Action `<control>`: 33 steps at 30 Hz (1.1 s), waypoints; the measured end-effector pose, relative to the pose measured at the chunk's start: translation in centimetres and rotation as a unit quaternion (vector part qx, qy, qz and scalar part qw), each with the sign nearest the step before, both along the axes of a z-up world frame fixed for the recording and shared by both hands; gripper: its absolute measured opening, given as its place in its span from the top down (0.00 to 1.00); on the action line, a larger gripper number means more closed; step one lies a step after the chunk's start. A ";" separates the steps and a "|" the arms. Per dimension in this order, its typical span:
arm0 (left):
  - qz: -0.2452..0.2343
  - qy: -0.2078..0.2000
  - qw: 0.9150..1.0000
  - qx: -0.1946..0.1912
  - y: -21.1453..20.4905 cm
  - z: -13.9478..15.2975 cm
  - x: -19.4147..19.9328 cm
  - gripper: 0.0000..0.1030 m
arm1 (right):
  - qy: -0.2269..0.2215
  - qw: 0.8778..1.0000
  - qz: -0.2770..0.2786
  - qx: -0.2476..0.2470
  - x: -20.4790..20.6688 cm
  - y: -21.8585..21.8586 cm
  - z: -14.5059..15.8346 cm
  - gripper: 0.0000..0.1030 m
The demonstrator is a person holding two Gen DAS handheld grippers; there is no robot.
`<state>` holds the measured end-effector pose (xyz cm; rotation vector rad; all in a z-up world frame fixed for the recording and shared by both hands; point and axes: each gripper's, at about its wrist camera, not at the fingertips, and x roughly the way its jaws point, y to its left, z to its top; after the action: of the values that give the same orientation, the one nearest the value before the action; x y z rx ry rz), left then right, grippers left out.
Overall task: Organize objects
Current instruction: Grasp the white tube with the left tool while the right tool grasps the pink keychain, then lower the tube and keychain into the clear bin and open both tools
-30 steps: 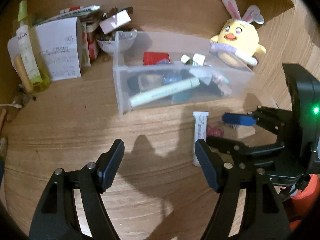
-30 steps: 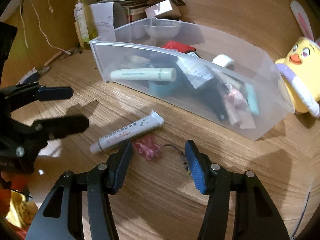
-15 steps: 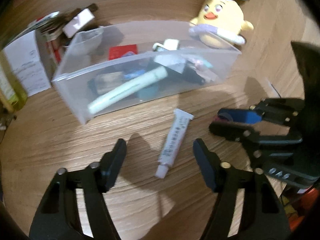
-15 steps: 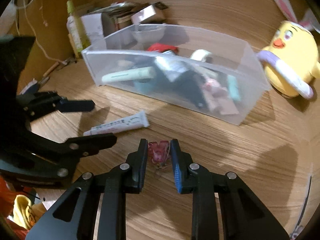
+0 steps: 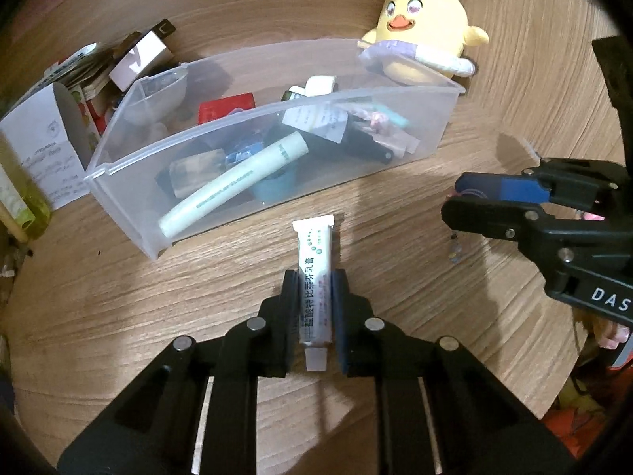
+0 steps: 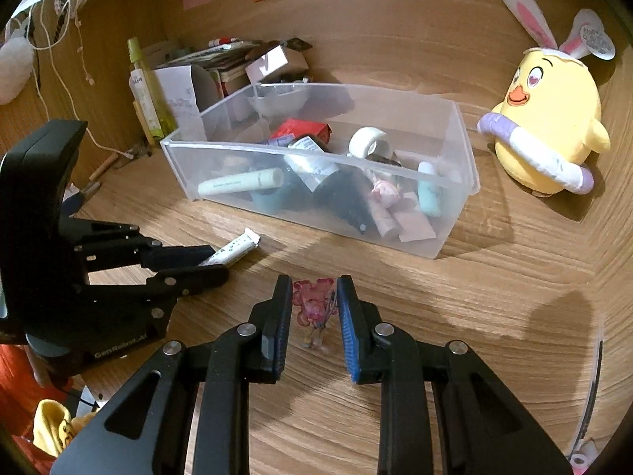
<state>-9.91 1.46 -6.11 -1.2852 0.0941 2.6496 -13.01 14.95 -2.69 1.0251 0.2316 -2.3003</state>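
Note:
My left gripper (image 5: pixel 314 281) is shut on a white ointment tube (image 5: pixel 315 269), cap end toward me, just in front of the clear plastic bin (image 5: pixel 118 158). The tube also shows in the right wrist view (image 6: pixel 237 247) between the left gripper's fingers (image 6: pixel 190 253). My right gripper (image 6: pixel 314 289) is shut on a small pink charm (image 6: pixel 314 303) with a short beaded chain hanging below, held just above the wooden desk. The bin (image 6: pixel 455 213) holds a pale green tube (image 6: pixel 241 182), a tape roll (image 6: pixel 366 140) and several other small items.
A yellow chick plush with bunny ears (image 6: pixel 550 118) sits right of the bin. Boxes, papers and a green bottle (image 6: pixel 144 91) crowd the back left corner. The desk's wooden walls rise behind and to the right. The right gripper shows in the left wrist view (image 5: pixel 467 198).
My left gripper moved over the white tube and closed on it. My right gripper closed on the pink charm and lifted it slightly.

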 end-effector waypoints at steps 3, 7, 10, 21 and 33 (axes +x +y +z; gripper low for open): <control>0.007 0.014 1.000 0.013 -0.2 0.8 0.6 0.85 | 0.003 1.000 -0.003 -0.007 0.0 0.0 0.4 0.80; 0.012 0.036 0.999 0.028 -0.3 2.3 1.1 0.85 | 0.014 1.000 -0.008 -0.020 -0.2 0.2 1.5 0.80; 0.014 0.057 0.997 0.043 -0.5 3.8 1.2 0.85 | 0.028 0.999 -0.013 -0.033 -0.5 0.4 2.8 0.80; 0.032 0.127 0.988 0.078 -2.1 9.7 -0.6 0.85 | 0.095 0.992 -0.032 -0.077 -2.8 0.8 9.1 0.80; 0.067 0.110 0.989 0.071 -4.0 10.1 -6.3 0.85 | 0.094 0.993 -0.039 -0.056 -7.3 -1.5 9.7 0.80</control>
<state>-16.19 -2.53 3.99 -0.9859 -0.1513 2.8446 -20.35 13.47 7.03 0.7738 0.1374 -2.4532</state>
